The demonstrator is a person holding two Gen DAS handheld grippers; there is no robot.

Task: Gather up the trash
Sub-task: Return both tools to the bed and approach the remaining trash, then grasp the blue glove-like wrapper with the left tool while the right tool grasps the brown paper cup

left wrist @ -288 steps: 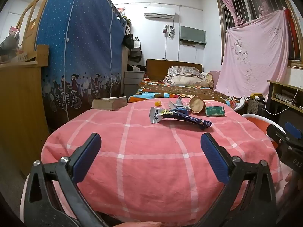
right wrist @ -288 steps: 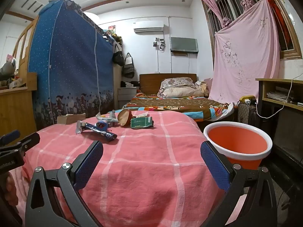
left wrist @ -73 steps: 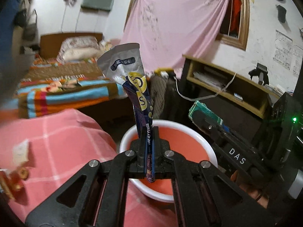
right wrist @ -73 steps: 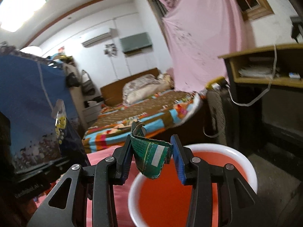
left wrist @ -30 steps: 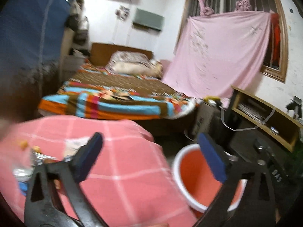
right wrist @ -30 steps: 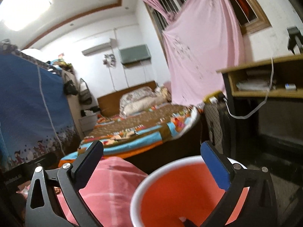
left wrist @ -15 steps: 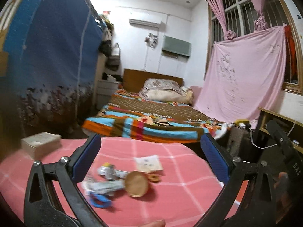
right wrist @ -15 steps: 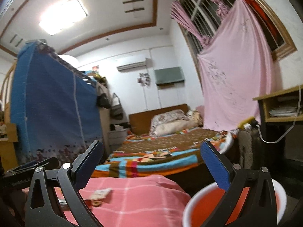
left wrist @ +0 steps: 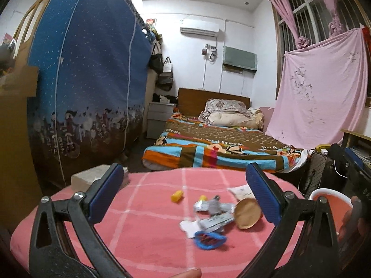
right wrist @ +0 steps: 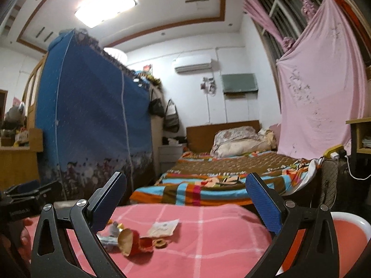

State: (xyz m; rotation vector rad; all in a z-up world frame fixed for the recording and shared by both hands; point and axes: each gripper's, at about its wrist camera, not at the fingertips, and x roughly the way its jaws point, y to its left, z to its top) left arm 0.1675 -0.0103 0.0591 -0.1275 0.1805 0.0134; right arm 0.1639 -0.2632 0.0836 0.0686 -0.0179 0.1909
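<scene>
Bedroom clutter surrounded a pink-checked bench (left wrist: 143, 220). An orange bucket (right wrist: 347, 234) stood just beside its right edge. Both the left hand-held gripper (left wrist: 184, 194) and right hand-held gripper (right wrist: 185, 199) were spread wide, holding nothing. Remaining trash lay mid-bench: paper cup (left wrist: 247, 213), silver wrappers (left wrist: 214, 217), white packet (right wrist: 163, 228), yellow scrap (left wrist: 177, 195).

Striped bed (left wrist: 222, 148), blue wardrobe cover (left wrist: 88, 88), pink sheet (left wrist: 322, 97) over window.
</scene>
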